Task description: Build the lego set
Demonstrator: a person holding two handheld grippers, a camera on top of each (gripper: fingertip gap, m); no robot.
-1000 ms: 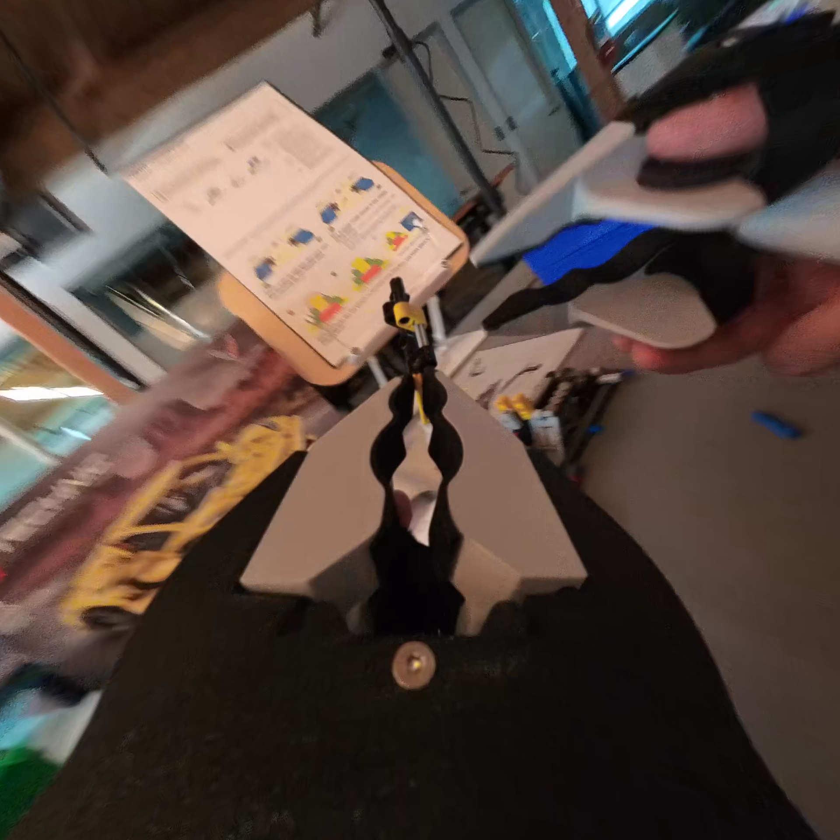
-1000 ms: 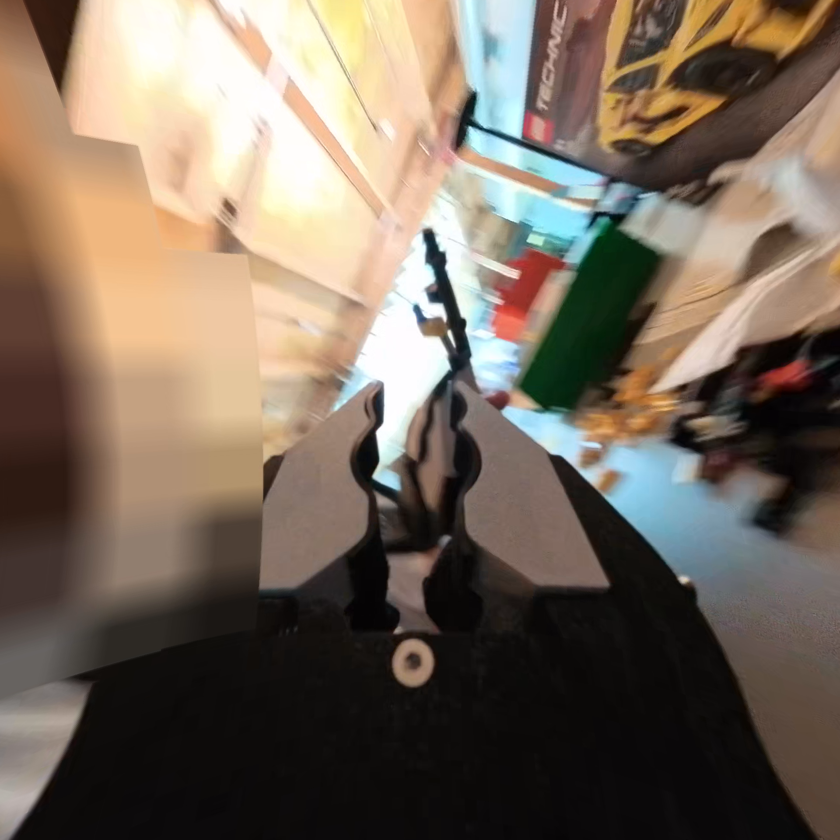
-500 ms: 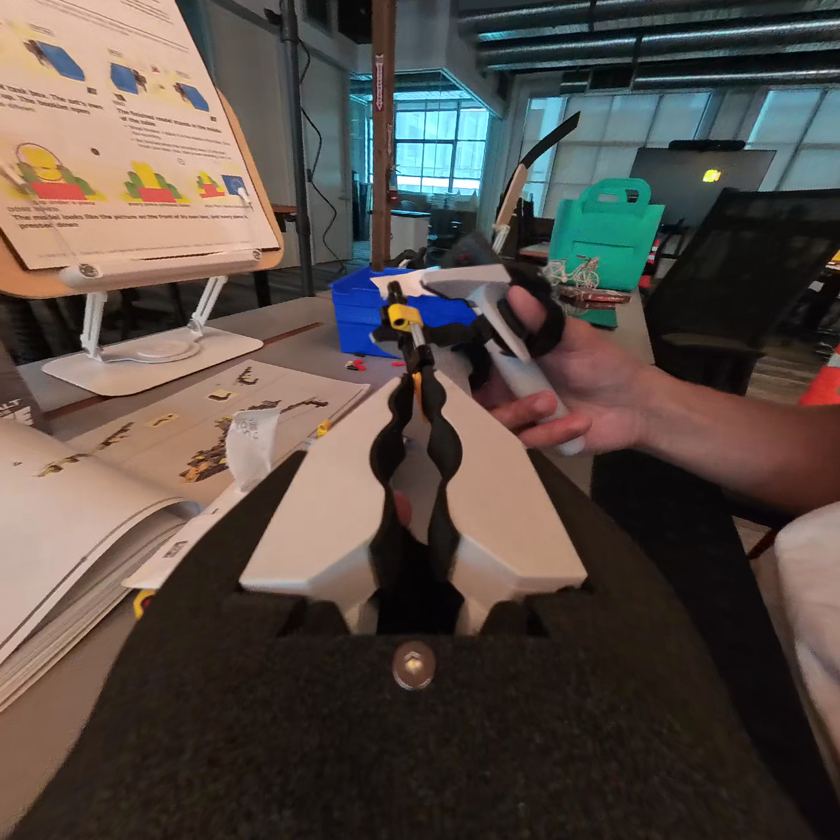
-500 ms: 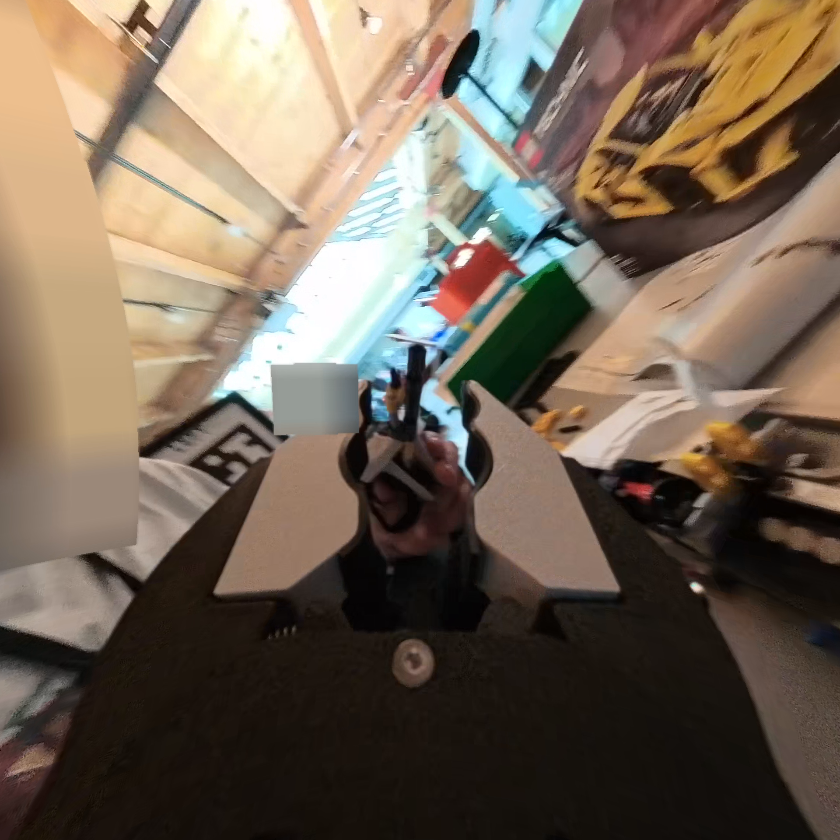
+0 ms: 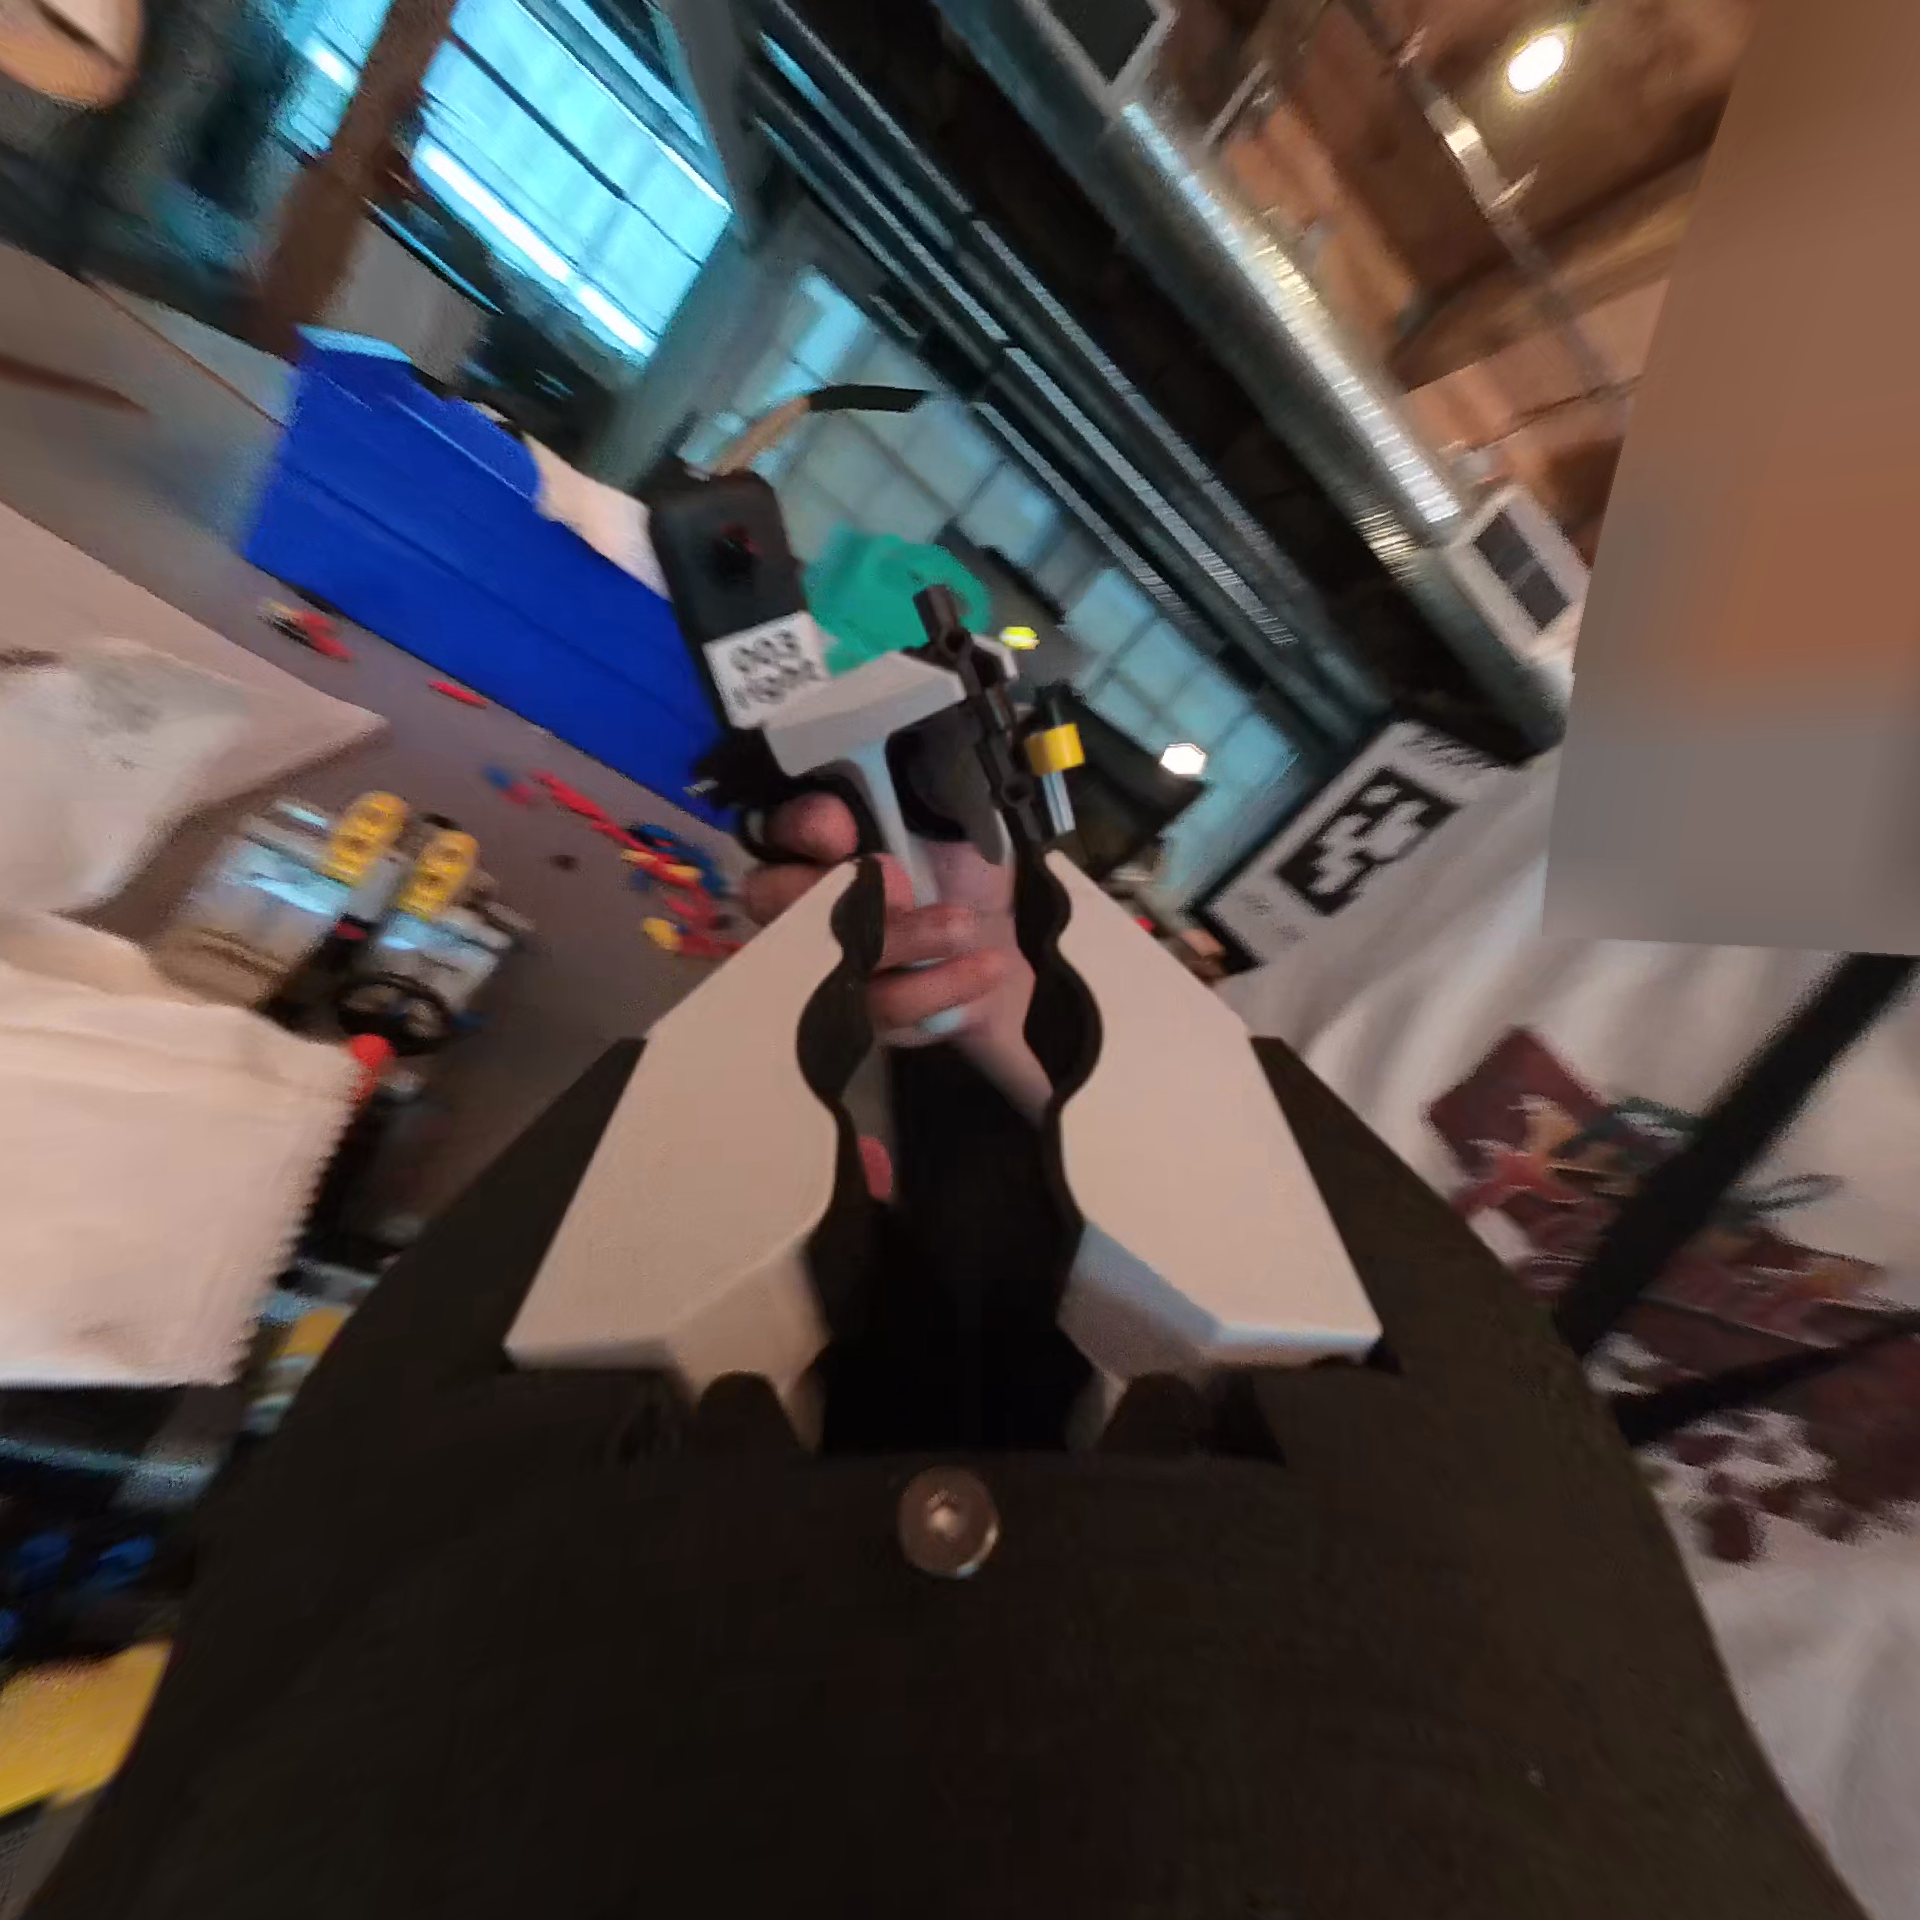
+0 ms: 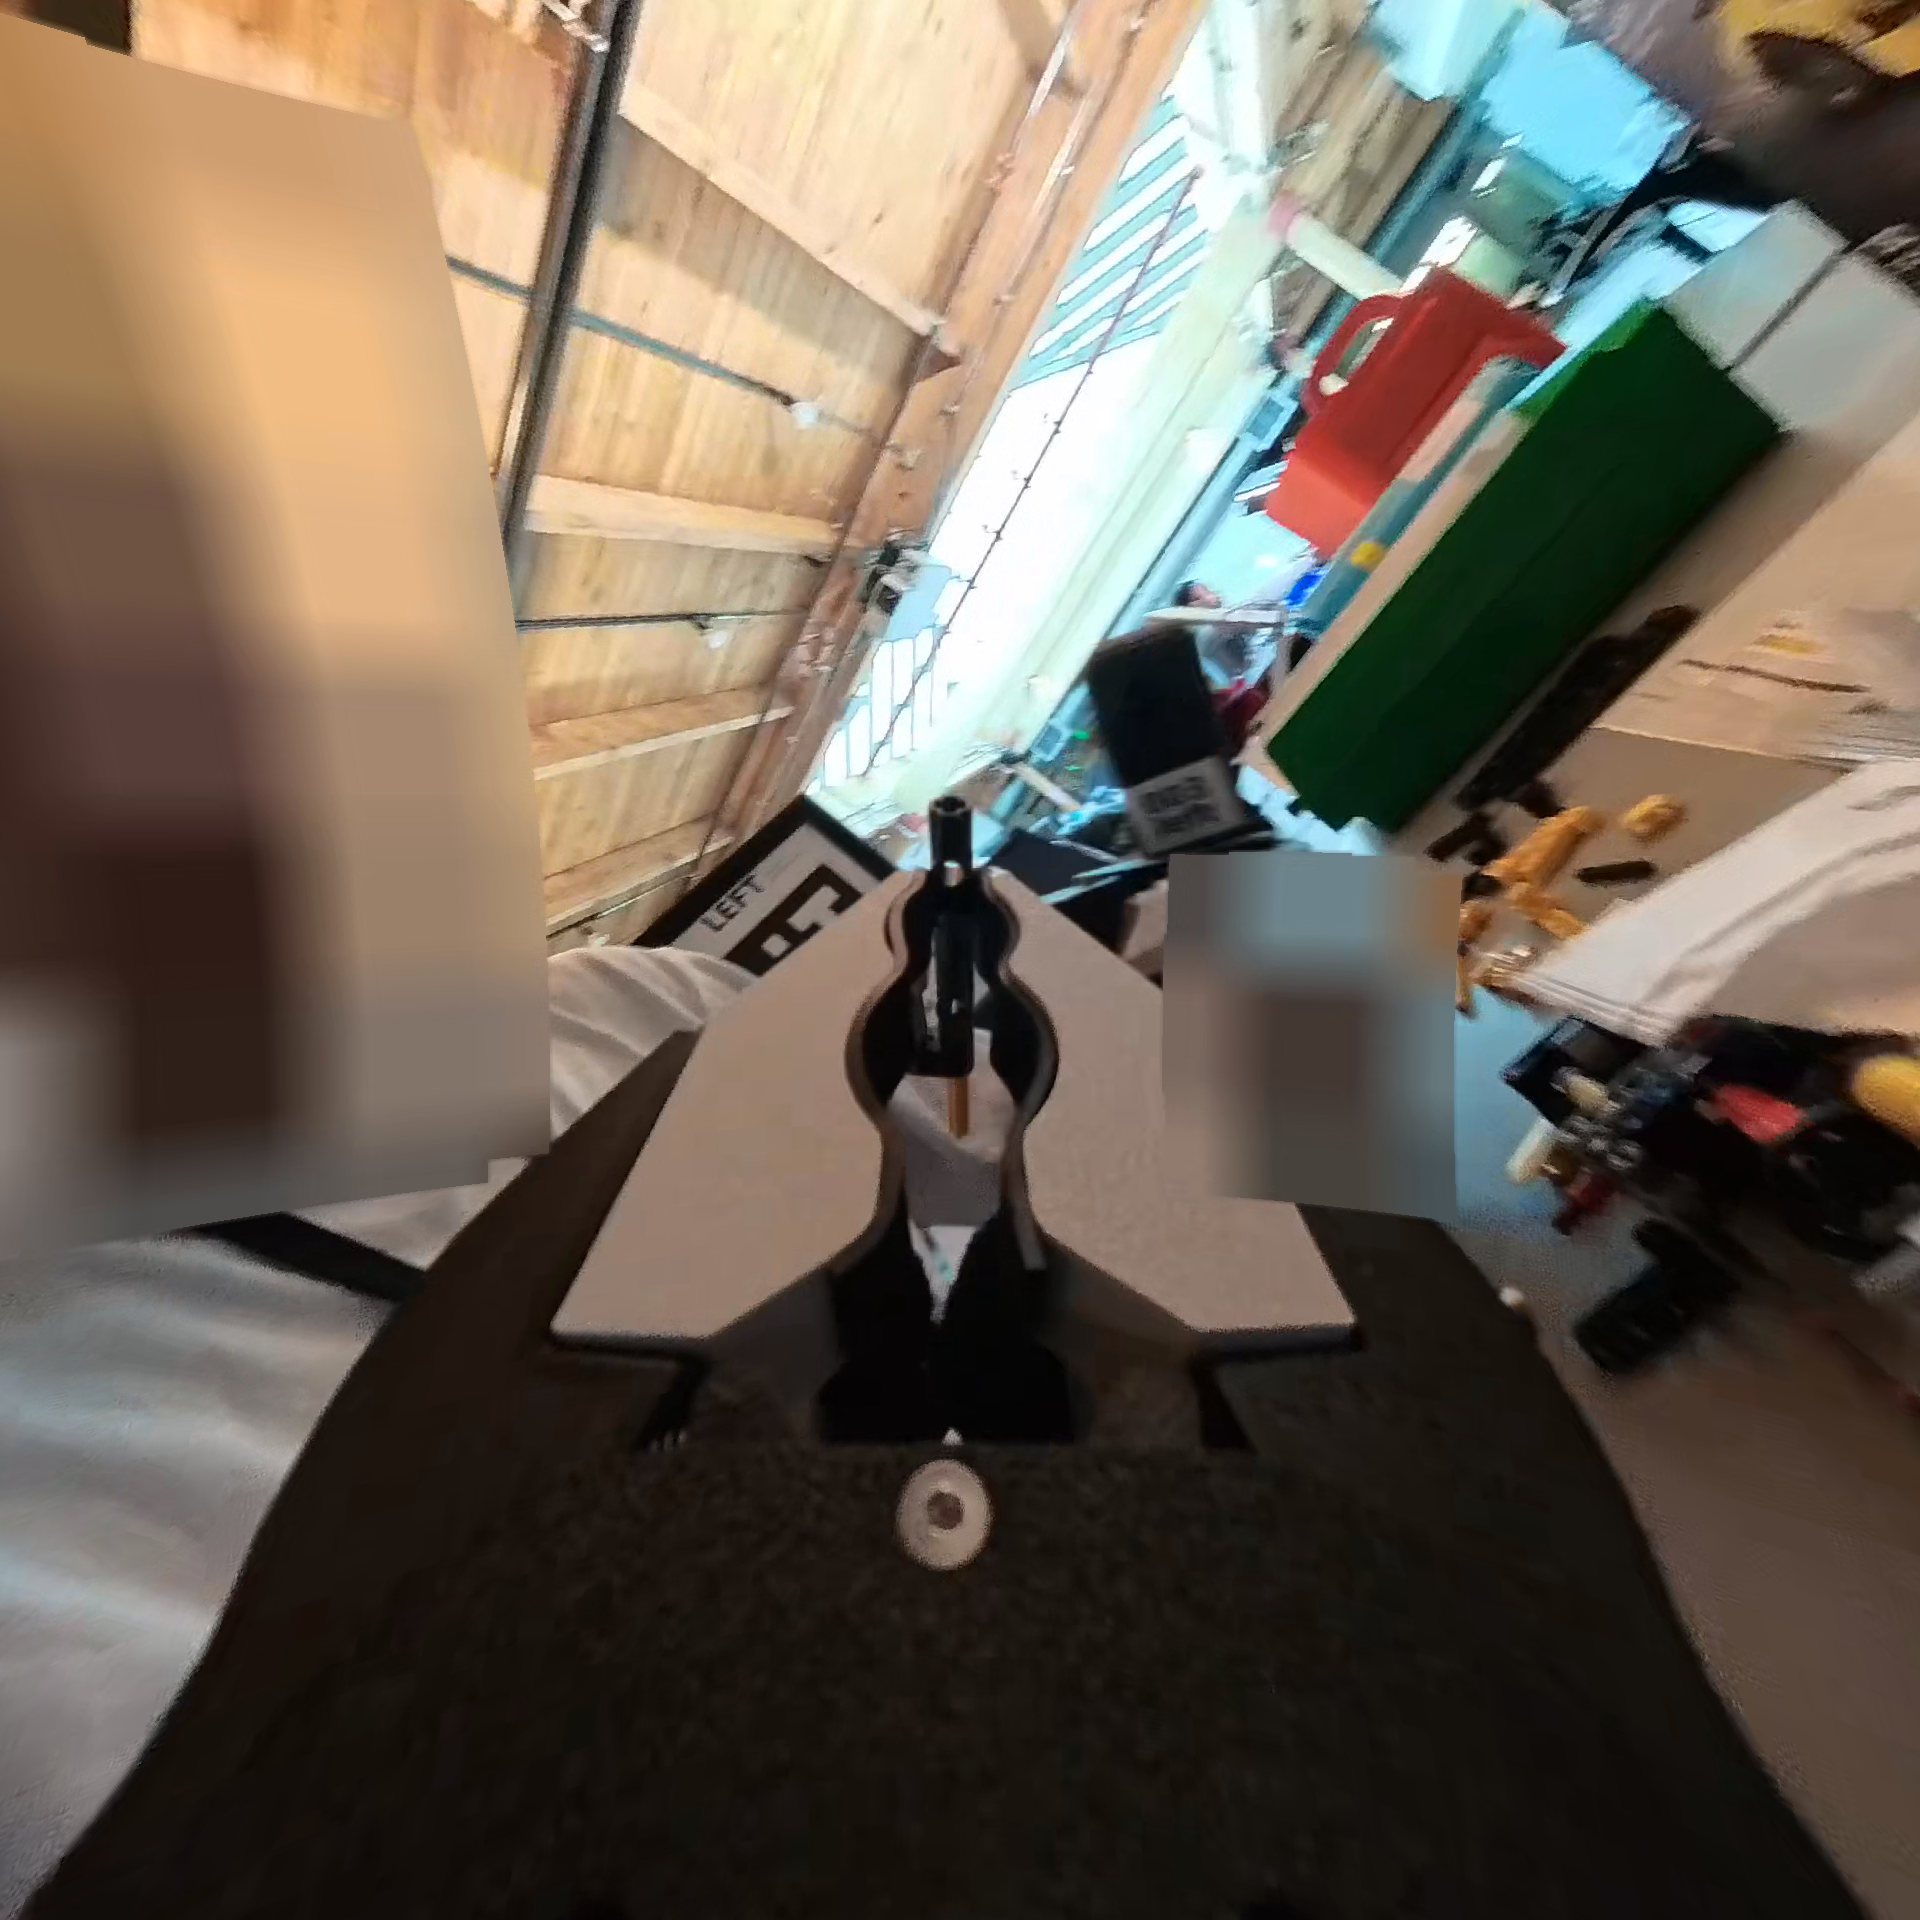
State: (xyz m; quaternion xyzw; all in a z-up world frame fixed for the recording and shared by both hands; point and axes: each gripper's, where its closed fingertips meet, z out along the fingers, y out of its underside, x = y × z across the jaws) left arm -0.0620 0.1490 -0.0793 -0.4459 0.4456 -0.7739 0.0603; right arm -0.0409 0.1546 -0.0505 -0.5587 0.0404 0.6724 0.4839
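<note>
A slim black Lego Technic assembly [image 6: 951,935] is sitting pinched between the tips of the right gripper [image 6: 951,883], its two grey, black-padded fingers [image 6: 774,1101] closed on the stem, with a knobbed black end poking out just beyond the tips and a thin tan axle trailing back into the gap between the pads.

In the left wrist view the same black Lego Technic assembly [image 5: 982,717], carrying a small yellow bushing [image 5: 1051,750] on one side, is rising just past the tip of the left gripper's far finger. The left gripper [image 5: 940,883] is standing with its fingers parted, a wide gap showing between the wavy black pads; whether the pad is touching the stem cannot be told.

Directly ahead of the left gripper, a bare hand [image 5: 935,935] is wrapping the white handle of the right gripper, filling the gap between the fingers and blocking the view beyond. Off to the left gripper's left, a blue plastic bin [image 5: 447,551] is resting on the grey table [image 5: 520,769], with loose red, blue and yellow Lego pieces [image 5: 665,862] scattered near it.

To the right of the right gripper, a green box [image 6: 1527,582] is lying on the table beside loose yellow pieces [image 6: 1548,873], well apart from the fingers.
</note>
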